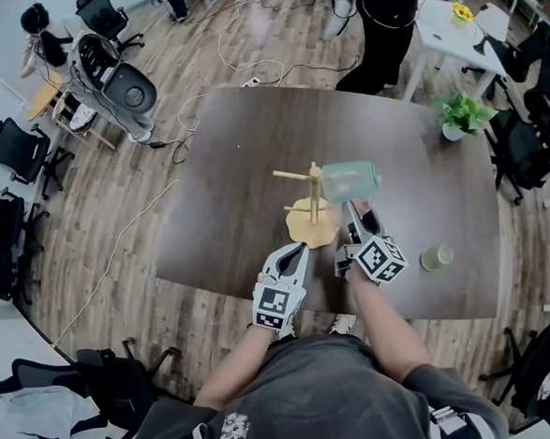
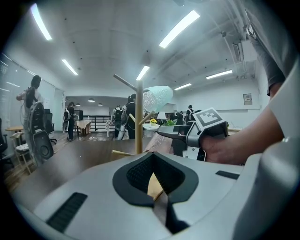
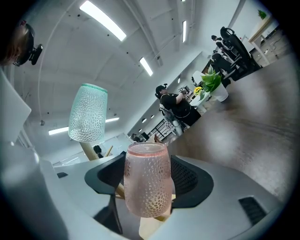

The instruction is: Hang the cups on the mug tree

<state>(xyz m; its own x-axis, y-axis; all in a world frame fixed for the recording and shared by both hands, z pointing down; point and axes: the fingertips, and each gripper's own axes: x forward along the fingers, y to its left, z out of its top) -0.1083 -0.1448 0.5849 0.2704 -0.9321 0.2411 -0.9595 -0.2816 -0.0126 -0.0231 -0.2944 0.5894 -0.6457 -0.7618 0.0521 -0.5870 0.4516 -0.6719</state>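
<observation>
The wooden mug tree (image 1: 315, 200) stands mid-table on its round base. A teal dimpled cup (image 1: 350, 180) hangs on one of its pegs, on the right side. My right gripper (image 1: 353, 216) is just right of the tree's base, shut on a pink dimpled cup (image 3: 147, 183). From the right gripper view the teal cup (image 3: 88, 112) sits up and to the left of the pink one. My left gripper (image 1: 296, 252) is shut and empty, just in front of the base. In the left gripper view the tree (image 2: 138, 117), the teal cup (image 2: 157, 98) and the pink cup (image 2: 158, 143) lie ahead.
A small green cup (image 1: 437, 257) stands on the table (image 1: 227, 198) to the right, near its front edge. A potted plant (image 1: 460, 116) is at the far right corner. Office chairs, cables and people surround the table.
</observation>
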